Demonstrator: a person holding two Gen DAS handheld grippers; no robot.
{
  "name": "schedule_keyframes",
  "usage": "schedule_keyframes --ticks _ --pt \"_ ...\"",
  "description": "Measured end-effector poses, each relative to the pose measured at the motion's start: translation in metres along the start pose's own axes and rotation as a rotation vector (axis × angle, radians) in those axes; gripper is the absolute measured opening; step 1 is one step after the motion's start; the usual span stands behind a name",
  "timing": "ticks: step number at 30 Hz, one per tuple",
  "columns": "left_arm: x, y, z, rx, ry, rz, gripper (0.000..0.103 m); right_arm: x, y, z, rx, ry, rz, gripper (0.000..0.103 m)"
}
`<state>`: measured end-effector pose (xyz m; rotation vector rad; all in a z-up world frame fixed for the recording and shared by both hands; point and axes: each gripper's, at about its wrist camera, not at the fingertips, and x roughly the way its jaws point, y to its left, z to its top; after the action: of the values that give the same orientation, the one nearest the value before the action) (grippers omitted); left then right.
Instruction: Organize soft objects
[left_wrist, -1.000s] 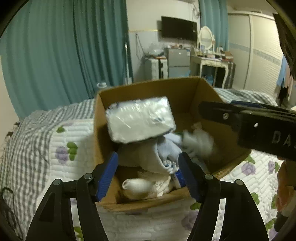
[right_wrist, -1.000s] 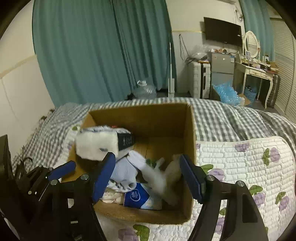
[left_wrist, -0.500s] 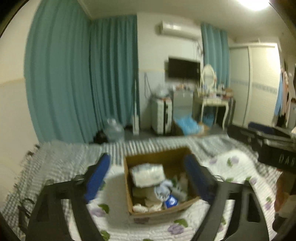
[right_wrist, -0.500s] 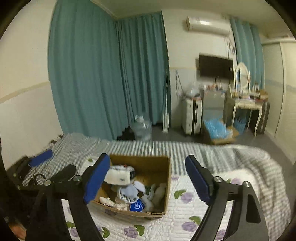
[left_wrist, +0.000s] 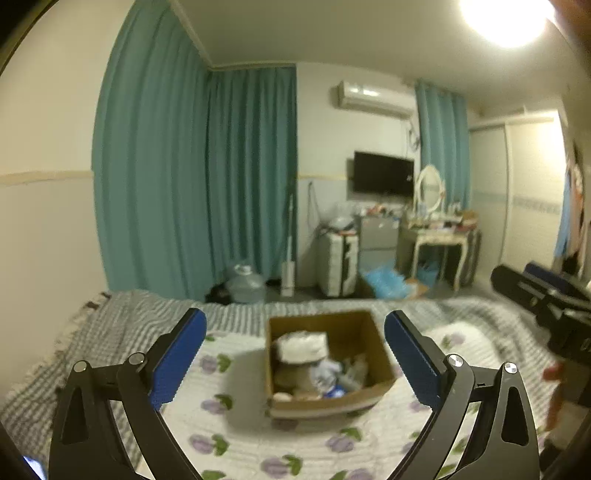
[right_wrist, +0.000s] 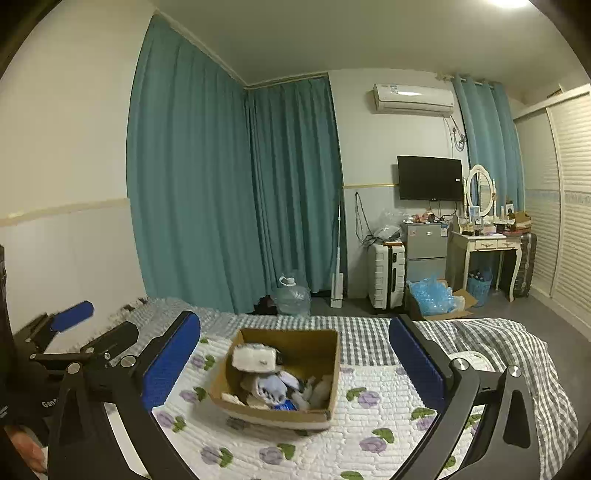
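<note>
The bed (right_wrist: 388, 424) fills the lower part of both views, spread with a white quilt (right_wrist: 369, 391) printed with purple flowers, over a grey checked sheet (right_wrist: 480, 339). Teal curtains (right_wrist: 221, 192) hang behind it in the corner.

On the quilt sits an open cardboard box (right_wrist: 334, 365), well out in front of me. From my left wrist view the box (left_wrist: 373, 339) shows between my two blue pads, a little blurred. Inside it the soft things lie heaped: a white wrapped pack (right_wrist: 255, 358) rests on top at the left side, tilted, and below it a pale blue cloth (right_wrist: 271, 387) lies among white pieces and a small blue packet (right_wrist: 284, 406) by the near wall. In the left view the pack (left_wrist: 303, 345) sits likewise on top of the pile.

My left hand-held gripper (left_wrist: 295, 356) is held high above the bed with its jaws spread wide and nothing between them. My right hand-held gripper (right_wrist: 294, 363) is just as widely parted and also holds nothing; the box shows in the gap, well apart from the pads. Each gripper shows at the edge of the other's view: the left one (right_wrist: 92, 332) beside my right, the right one (left_wrist: 546, 295) at the far side of the left view.
</note>
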<state>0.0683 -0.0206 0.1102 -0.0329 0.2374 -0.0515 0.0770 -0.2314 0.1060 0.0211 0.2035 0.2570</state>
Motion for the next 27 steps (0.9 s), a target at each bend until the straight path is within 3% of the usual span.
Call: schedule_keyframes --ticks 4,11,27 --pt "0.005 -0.011 -0.03 0.063 0.008 0.056 0.099 0.011 -0.008 -0.034 0.01 0.017 -0.022 0.103" --pt "0.022 -0.015 -0.076 0.065 0.059 0.056 0.099 0.048 -0.029 -0.088 0.038 0.106 -0.057 0.103" --pt "0.032 -0.003 -0.094 0.041 0.114 0.066 0.099 0.052 -0.017 -0.094 -0.006 0.126 -0.05 0.103"
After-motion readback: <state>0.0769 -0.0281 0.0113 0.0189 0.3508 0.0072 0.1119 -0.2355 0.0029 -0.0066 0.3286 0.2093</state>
